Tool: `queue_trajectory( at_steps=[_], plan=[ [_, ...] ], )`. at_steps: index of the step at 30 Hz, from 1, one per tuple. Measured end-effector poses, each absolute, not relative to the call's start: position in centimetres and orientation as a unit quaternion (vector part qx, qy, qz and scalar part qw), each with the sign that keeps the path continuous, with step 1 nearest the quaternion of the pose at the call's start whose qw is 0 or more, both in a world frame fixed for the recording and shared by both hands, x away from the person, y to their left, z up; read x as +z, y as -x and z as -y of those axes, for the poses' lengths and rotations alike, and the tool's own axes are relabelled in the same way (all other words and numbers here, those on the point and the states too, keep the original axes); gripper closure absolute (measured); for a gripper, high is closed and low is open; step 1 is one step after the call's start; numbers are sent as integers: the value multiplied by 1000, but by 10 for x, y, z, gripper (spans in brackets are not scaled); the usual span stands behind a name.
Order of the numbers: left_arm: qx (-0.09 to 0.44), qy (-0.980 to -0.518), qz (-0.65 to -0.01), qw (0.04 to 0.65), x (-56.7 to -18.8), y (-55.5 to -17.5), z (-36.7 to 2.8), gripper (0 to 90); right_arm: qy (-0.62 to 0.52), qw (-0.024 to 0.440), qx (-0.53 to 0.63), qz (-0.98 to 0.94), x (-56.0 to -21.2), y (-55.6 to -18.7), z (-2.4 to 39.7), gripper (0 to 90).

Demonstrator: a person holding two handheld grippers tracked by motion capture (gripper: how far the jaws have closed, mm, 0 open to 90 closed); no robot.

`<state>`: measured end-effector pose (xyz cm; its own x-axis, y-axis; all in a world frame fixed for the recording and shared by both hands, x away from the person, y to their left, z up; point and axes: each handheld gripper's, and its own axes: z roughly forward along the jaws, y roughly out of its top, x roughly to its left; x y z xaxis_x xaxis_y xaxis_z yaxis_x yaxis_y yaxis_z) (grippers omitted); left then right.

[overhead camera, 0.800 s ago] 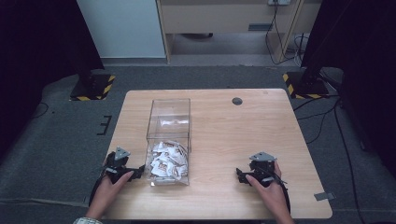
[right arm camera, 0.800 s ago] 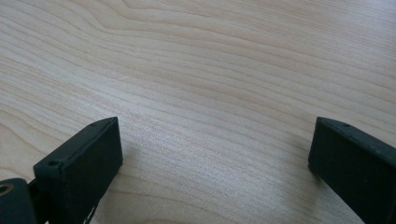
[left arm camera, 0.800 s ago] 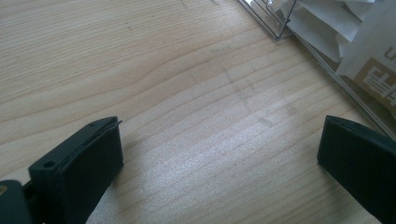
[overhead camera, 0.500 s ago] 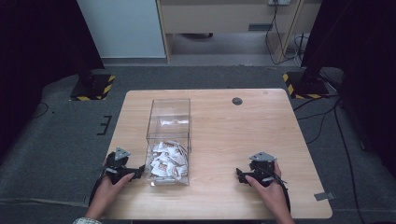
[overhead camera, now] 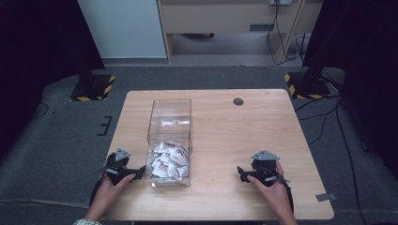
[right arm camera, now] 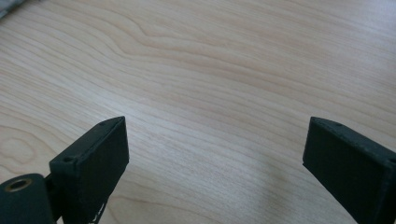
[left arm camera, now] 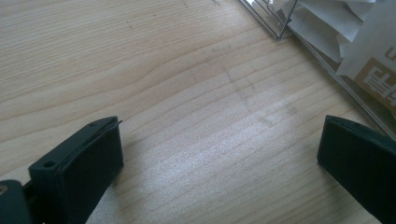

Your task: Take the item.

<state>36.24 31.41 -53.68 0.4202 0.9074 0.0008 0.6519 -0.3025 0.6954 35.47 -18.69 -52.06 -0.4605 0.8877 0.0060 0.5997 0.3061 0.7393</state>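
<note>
A clear plastic box stands on the wooden table, its near half full of white and brown sachets. My left gripper rests on the table just left of the box's near corner, jaws wide open over bare wood. In the left gripper view the box wall and the sachets sit at the upper right, beyond my left gripper. My right gripper lies near the table's front right, open, with nothing between its jaws; the right gripper view has my right gripper over plain wood grain.
A small dark round disc sits in the tabletop at the far right. Grey carpet surrounds the table, with black stands on yellow-striped bases at both far corners and cables on the right.
</note>
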Motion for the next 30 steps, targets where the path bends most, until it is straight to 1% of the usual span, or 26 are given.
queue_trajectory(
  at_steps=[9,13,19,21,23,25,30],
  plan=[
    [202,-781,-499,317,-537,-363,-314,0,-459,196,359,-789,-508,-350,177,84],
    [202,-781,-499,317,-537,-363,-314,0,-454,199,353,-794,-507,-349,174,95],
    [203,-780,-500,316,-537,-362,-314,0,-442,197,355,-799,-499,-346,171,143],
    [203,-780,-500,316,-537,-362,-314,0,-435,197,355,-804,-495,-344,168,176],
    [203,-780,-500,316,-537,-362,-314,0,-431,197,354,-806,-495,-344,167,182],
    [203,-780,-500,316,-537,-362,-314,0,-430,196,353,-808,-491,-342,164,209],
    [203,-780,-500,316,-537,-362,-314,0,-428,193,356,-808,-486,-342,164,215]
  ],
)
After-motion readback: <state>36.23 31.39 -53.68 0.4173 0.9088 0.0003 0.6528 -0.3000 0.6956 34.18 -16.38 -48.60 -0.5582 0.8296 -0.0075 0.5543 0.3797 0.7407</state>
